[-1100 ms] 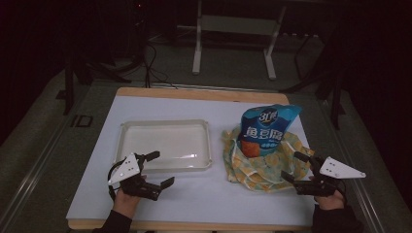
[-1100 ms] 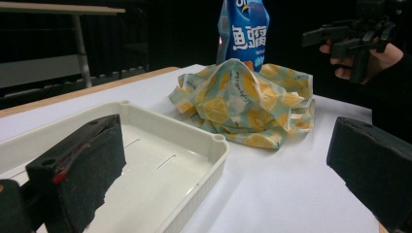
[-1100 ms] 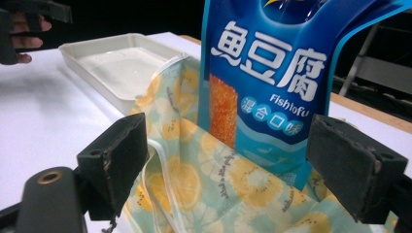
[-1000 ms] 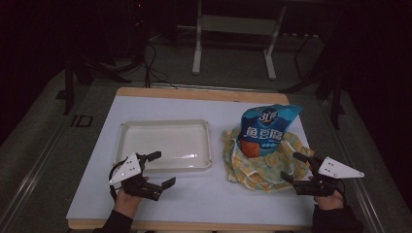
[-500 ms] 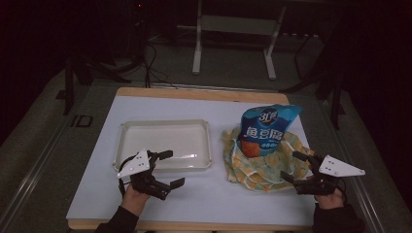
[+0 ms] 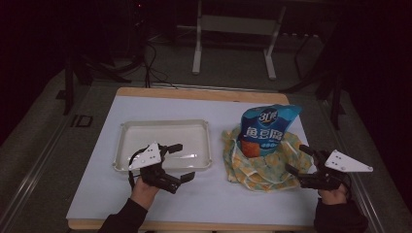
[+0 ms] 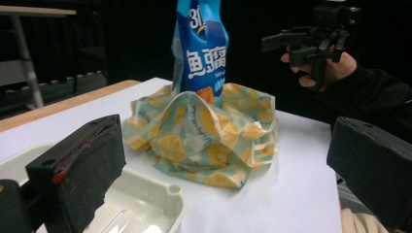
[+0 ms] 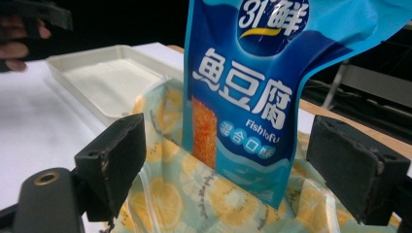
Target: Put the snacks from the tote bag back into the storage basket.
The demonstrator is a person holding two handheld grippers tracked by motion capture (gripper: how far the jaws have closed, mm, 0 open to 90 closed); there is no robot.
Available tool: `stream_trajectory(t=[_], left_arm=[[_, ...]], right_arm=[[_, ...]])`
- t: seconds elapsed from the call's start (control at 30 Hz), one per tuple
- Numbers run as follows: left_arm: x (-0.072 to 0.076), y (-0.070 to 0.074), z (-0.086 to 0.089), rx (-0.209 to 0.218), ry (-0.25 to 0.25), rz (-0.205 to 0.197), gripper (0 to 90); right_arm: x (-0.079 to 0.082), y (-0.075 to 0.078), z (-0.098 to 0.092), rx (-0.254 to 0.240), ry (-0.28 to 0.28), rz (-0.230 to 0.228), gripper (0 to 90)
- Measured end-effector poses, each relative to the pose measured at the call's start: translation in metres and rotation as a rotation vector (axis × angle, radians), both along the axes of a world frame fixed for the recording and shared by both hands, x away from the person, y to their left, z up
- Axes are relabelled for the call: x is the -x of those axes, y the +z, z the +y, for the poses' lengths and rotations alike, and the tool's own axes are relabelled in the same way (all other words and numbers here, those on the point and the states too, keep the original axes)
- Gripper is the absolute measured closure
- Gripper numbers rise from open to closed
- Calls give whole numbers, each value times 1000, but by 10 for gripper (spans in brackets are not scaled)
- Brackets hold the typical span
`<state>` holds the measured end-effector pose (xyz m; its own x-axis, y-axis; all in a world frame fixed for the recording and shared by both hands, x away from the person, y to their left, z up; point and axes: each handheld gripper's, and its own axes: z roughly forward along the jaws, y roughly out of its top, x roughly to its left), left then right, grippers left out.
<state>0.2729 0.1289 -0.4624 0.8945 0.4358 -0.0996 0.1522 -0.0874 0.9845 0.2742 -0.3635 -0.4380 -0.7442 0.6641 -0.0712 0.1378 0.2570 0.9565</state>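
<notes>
Upright, the glossy blue pouch (crinkled lemon-print bag beneath) faces both wide-open grippers.

your surface is white with a wooden edge along the far side. past it you see a pale metal stand on the dark floor, with black cables trailing to its left. a floor label lies left of the surface.

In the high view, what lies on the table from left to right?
Left tool → white tray → lemon-print bag with the blue snack packet standing in it → right tool.
</notes>
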Motion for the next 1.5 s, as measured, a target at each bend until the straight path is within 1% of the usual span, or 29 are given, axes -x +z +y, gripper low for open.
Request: stream_trajectory(t=[0.03,0.13,0.17,0.23,0.27,0.37,0.4,0.43,0.47,0.5,0.53,0.57,0.63,0.67,0.7,0.77,0.87,0.9,0.97,1.03,1.07,1.13,1.2,1.23,1.33,1.37,1.5], left_arm=[[-2,1,-2,0,-8,2,10],[-5,2,-7,-1,-16,10,10],[-9,4,-10,1,-34,18,10],[-10,5,-12,1,-37,20,10],[-12,6,-15,-2,-47,25,10],[-17,9,-23,-7,-66,33,10],[-18,10,-26,-11,-71,32,10],[-18,10,-26,-11,-71,32,10],[-18,10,-26,-11,-71,32,10],[-22,13,-35,-31,-66,25,10],[-24,14,-38,-35,-67,26,9],[-25,15,-41,-30,-63,29,9],[-30,16,-46,-5,-85,50,9],[-30,16,-46,-5,-85,50,9],[-35,18,-51,2,-72,60,10],[-39,20,-58,1,-69,54,10],[-45,23,-68,-10,-77,45,10],[-47,24,-72,-21,-73,40,10],[-51,26,-79,-34,-79,41,10],[-55,27,-86,-45,-85,46,10],[-57,27,-90,-50,-81,45,10],[-61,28,-97,-56,-90,55,10],[-66,28,-103,-63,-89,59,10],[-68,29,-106,-70,-81,59,11],[-73,28,-115,-81,-74,59,11],[-75,28,-118,-85,-79,61,10],[-82,27,-127,-85,-80,70,10]], right_arm=[[-1,1,-1,-10,5,2,141],[-3,2,-1,-4,4,11,141],[-4,3,-1,-5,18,29,141],[-6,3,-1,-7,27,36,141],[-6,3,-1,-10,31,42,138],[-10,3,-1,-31,16,41,127],[-10,3,0,-29,-6,33,127],[-10,3,0,-29,-6,33,127],[-11,3,0,-23,-19,32,127],[-13,4,-1,-38,9,33,107],[-14,5,-1,-42,12,38,107],[-16,6,-1,-45,12,38,107],[-18,8,-2,-51,13,37,107],[-19,8,-2,-52,16,36,107],[-20,9,-2,-50,10,32,107],[-22,10,-3,-52,9,35,107],[-26,12,-4,-48,7,32,107],[-27,12,-4,-50,4,39,108],[-29,12,-4,-51,14,38,125],[-32,12,-4,-52,7,46,129],[-33,13,-3,-45,7,42,129],[-35,13,-2,-37,8,39,132],[-37,14,-1,-32,7,38,135],[-39,15,-1,-31,10,40,137],[-43,15,0,-35,18,42,151],[-44,15,0,-37,16,43,151],[-50,14,0,-26,7,48,160]])
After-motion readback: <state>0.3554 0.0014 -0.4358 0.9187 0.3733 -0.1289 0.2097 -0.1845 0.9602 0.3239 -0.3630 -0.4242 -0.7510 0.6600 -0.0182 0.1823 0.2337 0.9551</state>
